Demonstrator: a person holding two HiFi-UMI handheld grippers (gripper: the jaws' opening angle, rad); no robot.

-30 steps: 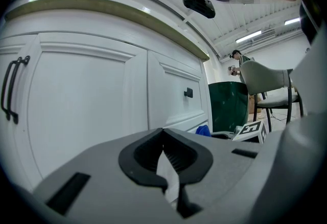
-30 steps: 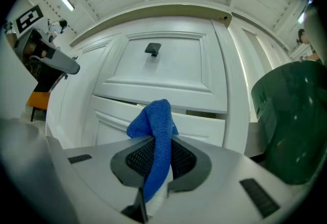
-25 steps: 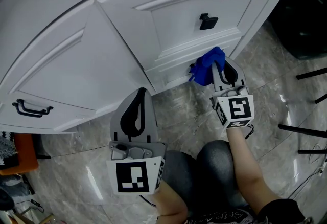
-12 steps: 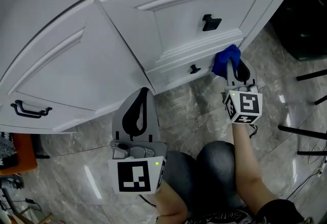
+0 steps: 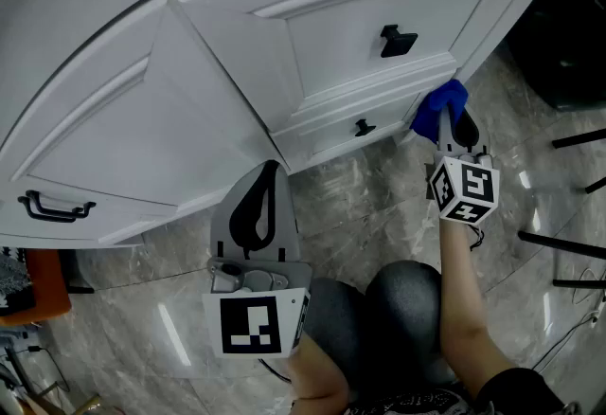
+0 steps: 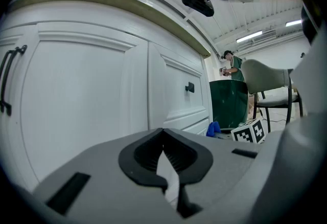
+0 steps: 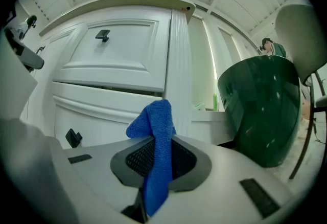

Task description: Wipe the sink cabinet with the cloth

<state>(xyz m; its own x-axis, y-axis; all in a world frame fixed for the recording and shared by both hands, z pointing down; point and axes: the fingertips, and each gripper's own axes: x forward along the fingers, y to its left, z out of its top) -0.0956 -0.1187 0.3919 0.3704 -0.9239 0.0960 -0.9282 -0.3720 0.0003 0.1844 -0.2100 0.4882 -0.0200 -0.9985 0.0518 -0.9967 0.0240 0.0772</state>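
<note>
The blue cloth (image 7: 157, 136) sits clamped in the jaws of the right gripper (image 5: 453, 124). Its bunched tip is pushed against the bottom right corner of the white sink cabinet (image 5: 218, 110), just past the small lower drawer (image 5: 327, 124). It is held low and forward, likely so the fabric meets the trim. The left gripper (image 5: 256, 214) hangs back over the floor (image 5: 360, 205), jaws together on nothing, apparently idle. No brand or lettering reads anywhere, only the grippers' square markers.
</note>
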